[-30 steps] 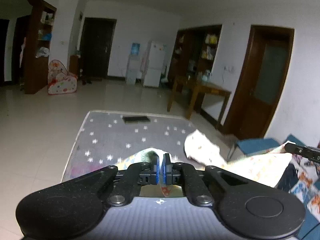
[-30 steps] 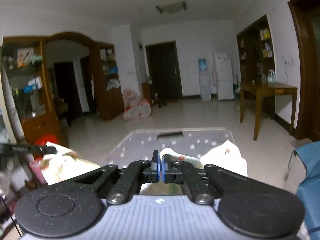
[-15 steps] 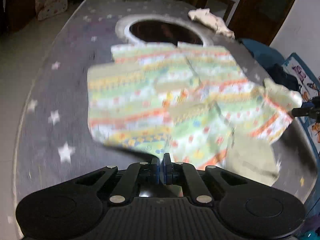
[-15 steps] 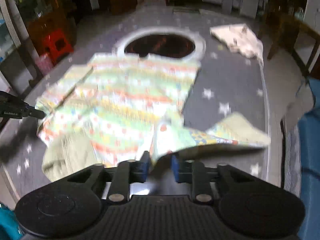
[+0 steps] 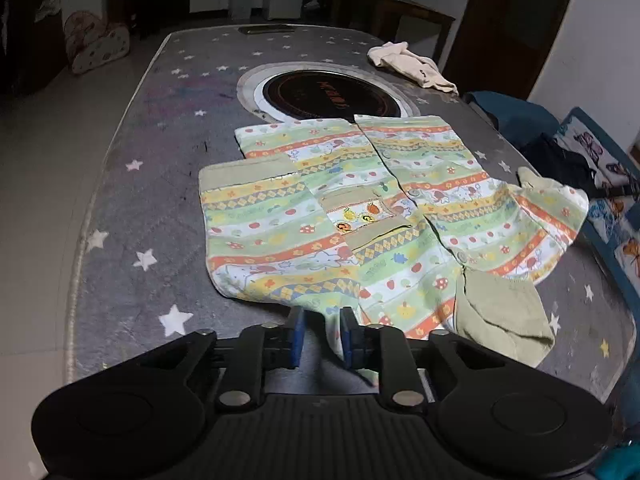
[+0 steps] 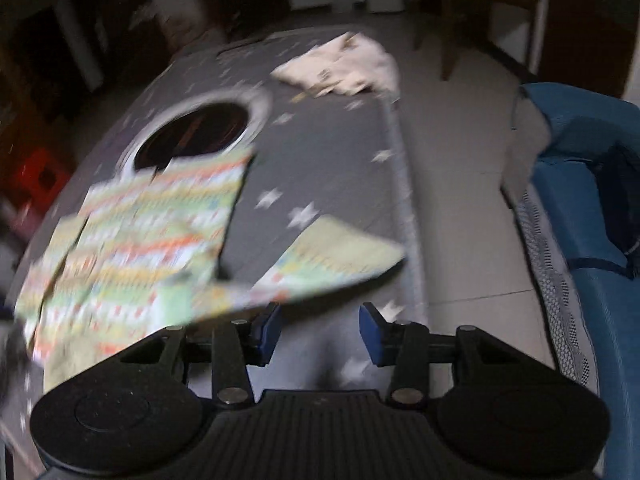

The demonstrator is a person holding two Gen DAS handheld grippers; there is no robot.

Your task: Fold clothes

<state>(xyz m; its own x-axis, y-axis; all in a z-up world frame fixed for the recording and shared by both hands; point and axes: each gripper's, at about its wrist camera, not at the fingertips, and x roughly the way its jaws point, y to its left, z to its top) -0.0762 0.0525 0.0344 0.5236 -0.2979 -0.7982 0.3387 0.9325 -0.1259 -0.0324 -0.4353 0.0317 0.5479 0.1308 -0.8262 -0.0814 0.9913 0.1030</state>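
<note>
- While tilted down over the grey star-patterned table [image 5: 132,200], the left tongs [image 5: 322,336] are parted narrowly around the striped pastel garment [image 5: 340,216].
- Since half a second ago, the right tongs [image 6: 320,330] have been spread wide, the garment released.

Green-orange-yellow striped garment [image 5: 360,216], grey star-patterned tablecloth [image 5: 160,152], seemingly cream cloth [image 5: 412,65].
</note>
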